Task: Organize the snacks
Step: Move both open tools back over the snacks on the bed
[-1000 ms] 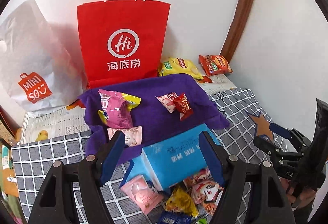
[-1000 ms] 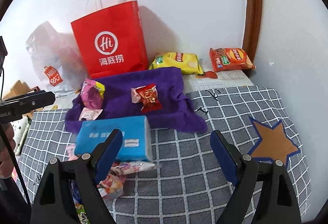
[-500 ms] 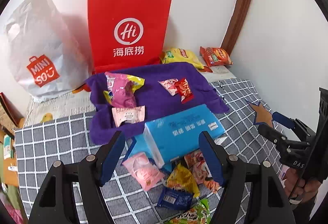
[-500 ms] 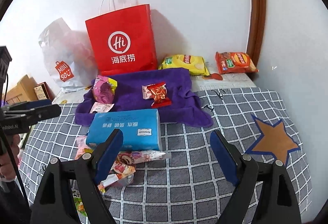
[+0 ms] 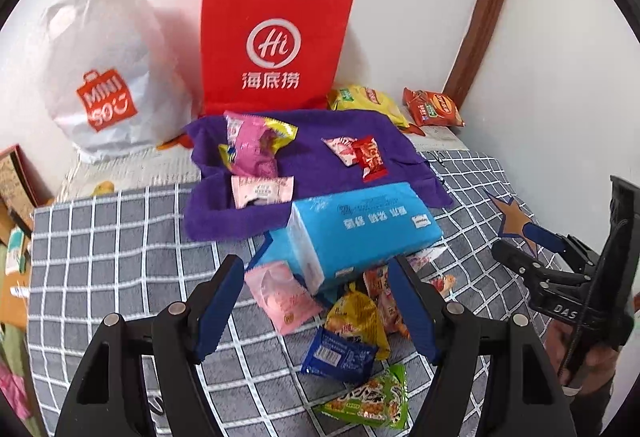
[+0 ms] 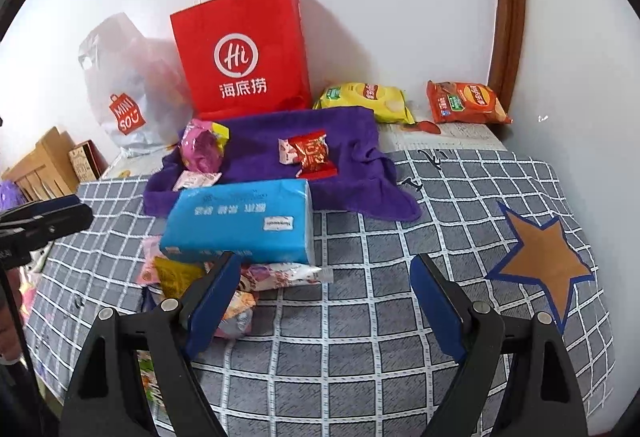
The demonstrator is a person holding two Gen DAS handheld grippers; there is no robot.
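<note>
Left wrist view: the left gripper [image 5: 316, 297] is seen with fingers spread and empty above a heap of small snack packets [image 5: 352, 321] on the checked surface [image 5: 120, 237]. A blue tissue pack [image 5: 360, 233] lies on the heap's far side, against a purple towel [image 5: 312, 173] carrying more snacks. A red paper bag [image 5: 276, 45] stands by the wall. Compared with a second ago, more of the near heap is revealed, including a green packet [image 5: 372, 397]. The right gripper [image 6: 326, 301], likewise spread and empty, is faced by bare checked cloth reaching to a star patch [image 6: 544, 265].
</note>
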